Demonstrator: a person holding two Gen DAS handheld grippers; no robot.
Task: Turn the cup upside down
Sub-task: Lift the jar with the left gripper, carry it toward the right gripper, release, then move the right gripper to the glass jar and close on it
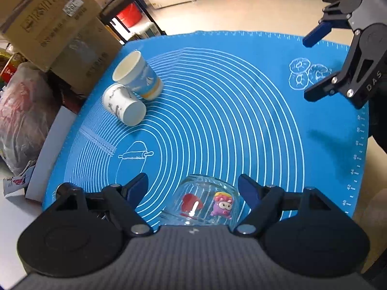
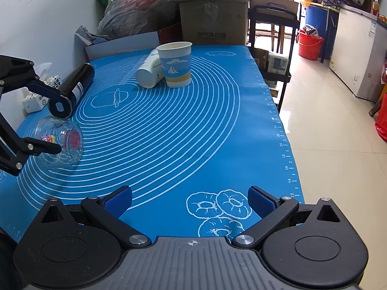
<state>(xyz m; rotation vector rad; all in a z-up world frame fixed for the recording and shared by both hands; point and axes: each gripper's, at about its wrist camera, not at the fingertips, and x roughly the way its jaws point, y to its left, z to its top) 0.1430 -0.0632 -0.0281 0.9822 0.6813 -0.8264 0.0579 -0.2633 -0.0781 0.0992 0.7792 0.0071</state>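
Blue baking mat (image 2: pixel 193 145); cluttered storeroom

White wall (image 2: pixel 48 7), glossy tiled floor (image 2: pixel 326 120), stacked cardboard boxes (image 2: pixel 212 21), red bucket (image 2: pixel 309 44).

The bright blue silicone baking mat (image 2: pixel 217 130) carries thin white concentric arcs, white outlines of doughnuts and a rolling pin, and white ruler ticks along its edge. The clear glass cup (image 1: pixel 205 201) bears a purple cartoon creature with a yellow and pink top and a red shape beside it. The upright paper cup (image 2: pixel 176 64) is white inside, with a sky-blue band showing white clouds and a white sailboat above yellow and white stripes. The lying white paper cup (image 2: pixel 149 71) has faint grey markings. The black cylindrical bottle (image 2: pixel 72 89) wears a blue and white label
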